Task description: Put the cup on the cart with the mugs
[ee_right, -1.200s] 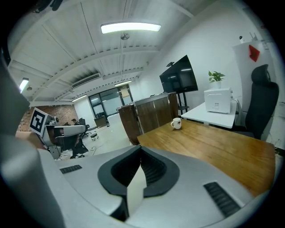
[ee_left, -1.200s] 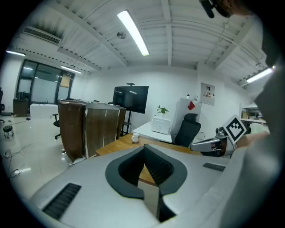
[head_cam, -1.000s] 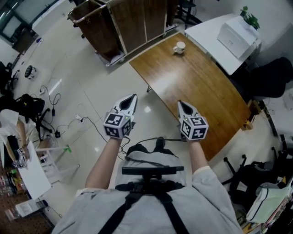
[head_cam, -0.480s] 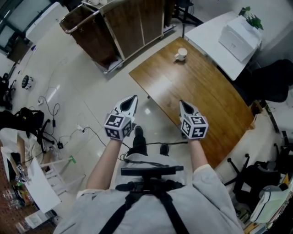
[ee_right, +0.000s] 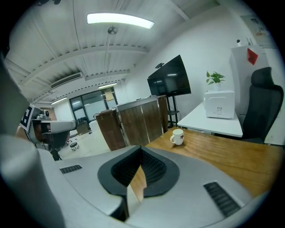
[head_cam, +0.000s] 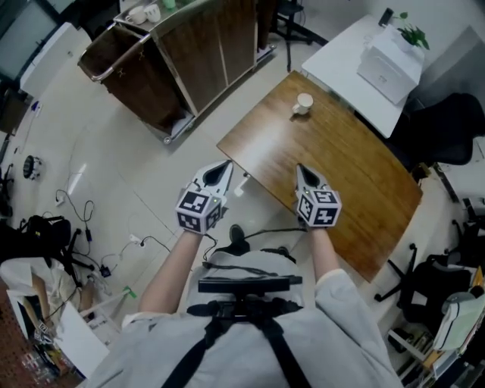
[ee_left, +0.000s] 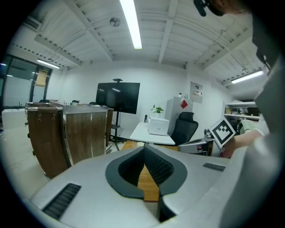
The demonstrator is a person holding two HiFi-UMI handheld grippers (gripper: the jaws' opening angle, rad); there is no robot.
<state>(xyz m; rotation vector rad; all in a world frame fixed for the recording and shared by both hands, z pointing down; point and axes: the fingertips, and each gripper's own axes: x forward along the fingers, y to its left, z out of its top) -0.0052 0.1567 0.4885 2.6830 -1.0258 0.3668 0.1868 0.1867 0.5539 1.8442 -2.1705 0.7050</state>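
I held both tongs closed, empty;
left gripper [head_cam: 221, 165], right gripper [head_cam: 300, 170] by the table [head_cam: 356, 178]; cup [head_cam: 303, 104] farther along it; mugs [head_cam: 144, 14], seemingly, topped the cart [head_cam: 208, 49].

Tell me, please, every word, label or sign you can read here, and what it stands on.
No text here can be read.
Cup: a small dark mark on its side, too small to read.
Red diamond sign on the white cabinet: blurred.
Wall notices: too small.
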